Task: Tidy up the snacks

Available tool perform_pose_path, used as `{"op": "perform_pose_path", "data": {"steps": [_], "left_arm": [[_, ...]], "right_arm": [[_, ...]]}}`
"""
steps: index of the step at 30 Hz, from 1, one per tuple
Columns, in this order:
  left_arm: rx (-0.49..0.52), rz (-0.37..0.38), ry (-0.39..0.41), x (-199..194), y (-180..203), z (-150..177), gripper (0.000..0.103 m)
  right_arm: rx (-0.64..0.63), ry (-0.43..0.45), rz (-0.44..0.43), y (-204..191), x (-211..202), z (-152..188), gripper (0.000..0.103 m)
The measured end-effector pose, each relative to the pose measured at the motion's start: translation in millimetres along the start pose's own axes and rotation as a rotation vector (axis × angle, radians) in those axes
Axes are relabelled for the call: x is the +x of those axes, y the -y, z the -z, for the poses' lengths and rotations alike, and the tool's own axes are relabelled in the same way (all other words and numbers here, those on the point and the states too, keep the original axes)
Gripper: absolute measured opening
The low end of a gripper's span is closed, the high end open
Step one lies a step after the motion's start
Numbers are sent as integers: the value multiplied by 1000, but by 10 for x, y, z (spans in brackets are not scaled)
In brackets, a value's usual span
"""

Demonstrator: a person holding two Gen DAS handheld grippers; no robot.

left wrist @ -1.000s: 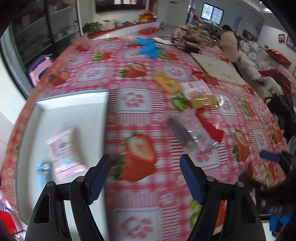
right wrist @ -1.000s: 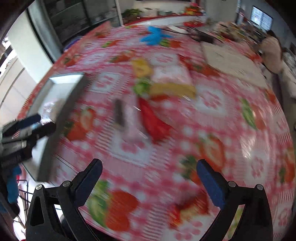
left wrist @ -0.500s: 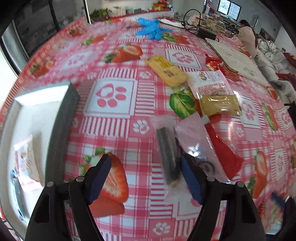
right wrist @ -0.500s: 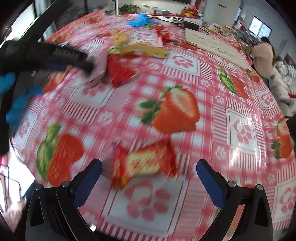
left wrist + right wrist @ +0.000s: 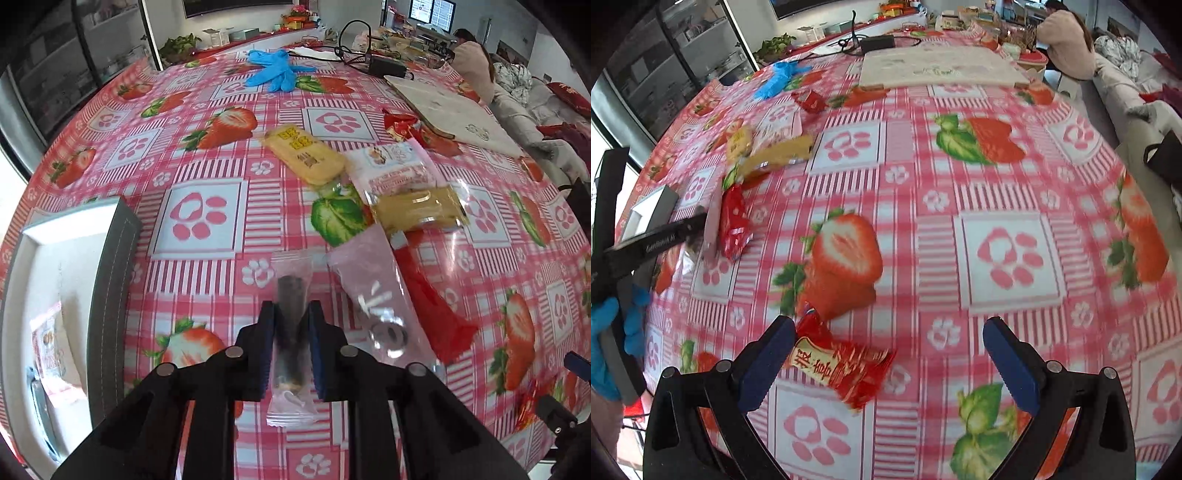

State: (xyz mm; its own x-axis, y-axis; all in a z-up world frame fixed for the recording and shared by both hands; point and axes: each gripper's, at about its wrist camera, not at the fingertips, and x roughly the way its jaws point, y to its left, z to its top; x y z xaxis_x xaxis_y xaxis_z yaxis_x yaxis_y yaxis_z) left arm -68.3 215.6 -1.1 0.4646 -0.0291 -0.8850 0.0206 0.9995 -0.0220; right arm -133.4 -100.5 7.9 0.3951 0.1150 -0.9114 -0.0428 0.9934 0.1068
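On the strawberry tablecloth (image 5: 207, 218), the left gripper (image 5: 291, 332) is clenched on a clear packet with a dark snack stick (image 5: 291, 317), just right of the white tray (image 5: 70, 295). The right gripper (image 5: 888, 354) gapes over a red candy packet (image 5: 842, 369), perhaps brushing one pad.

The tabletop (image 5: 207, 221) wears a pink checked cloth with strawberries and paw prints; behind it stand dark glass-door shelves (image 5: 55, 74) on the left and a white wall (image 5: 229, 18); a window (image 5: 430, 13) shows bright at the far end; a person (image 5: 474, 70) sits beside a grey sofa (image 5: 524, 114) with red cushions.
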Motion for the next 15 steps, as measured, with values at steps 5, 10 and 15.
{"op": "perform_pose_path", "data": {"steps": [5,10,15], "left_arm": [[7,10,19,-178,-53,362,21],[14,7,31,-193,-93,465,75],[-6,1,72,-131,-106,451,81]], "right_arm": [[-177,30,6,-215,-36,53,102],[-377,43,20,-398,-80,92,102],[-459,3,36,-383,20,108,102]]}}
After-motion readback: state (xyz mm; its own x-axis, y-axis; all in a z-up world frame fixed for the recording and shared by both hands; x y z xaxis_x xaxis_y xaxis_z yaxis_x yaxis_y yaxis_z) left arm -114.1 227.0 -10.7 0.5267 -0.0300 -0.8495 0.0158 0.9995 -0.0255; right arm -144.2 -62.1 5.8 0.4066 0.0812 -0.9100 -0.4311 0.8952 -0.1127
